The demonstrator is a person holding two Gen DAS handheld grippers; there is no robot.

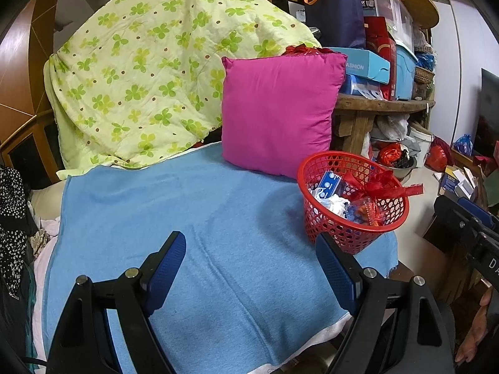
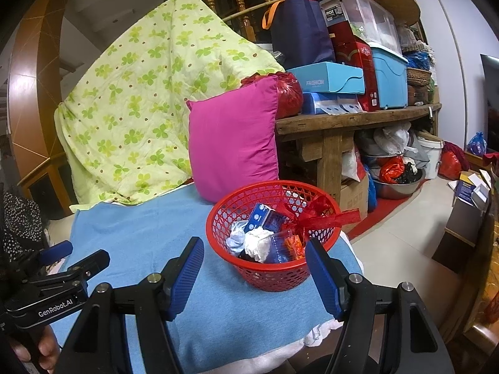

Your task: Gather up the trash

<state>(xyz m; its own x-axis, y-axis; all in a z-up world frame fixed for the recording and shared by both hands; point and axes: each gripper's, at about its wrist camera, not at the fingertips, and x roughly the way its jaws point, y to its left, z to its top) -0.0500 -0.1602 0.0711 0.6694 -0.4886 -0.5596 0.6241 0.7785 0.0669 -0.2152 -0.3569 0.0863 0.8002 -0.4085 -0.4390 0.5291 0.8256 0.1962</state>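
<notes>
A red mesh basket (image 1: 324, 218) (image 2: 237, 208) stands on the right part of a blue cloth (image 1: 187, 218) (image 2: 140, 233). Inside lie a blue packet (image 2: 260, 216), crumpled white paper (image 2: 257, 243), a clear wrapper and a red ribbon (image 2: 324, 213) that hangs over the rim. My left gripper (image 1: 249, 249) is open above the bare cloth, left of the basket, with nothing between its fingers. My right gripper (image 2: 254, 254) is open just in front of the basket, holding nothing. The left gripper's body (image 2: 59, 280) shows at the lower left of the right wrist view.
A magenta cushion (image 1: 280, 109) (image 2: 234, 143) leans behind the basket, against a green clover quilt (image 1: 149, 71) (image 2: 140, 103). To the right stands a wooden bench (image 2: 343, 118) stacked with boxes and bags, with bags and a metal bowl (image 2: 396, 184) beneath. Cardboard boxes sit on the floor at far right.
</notes>
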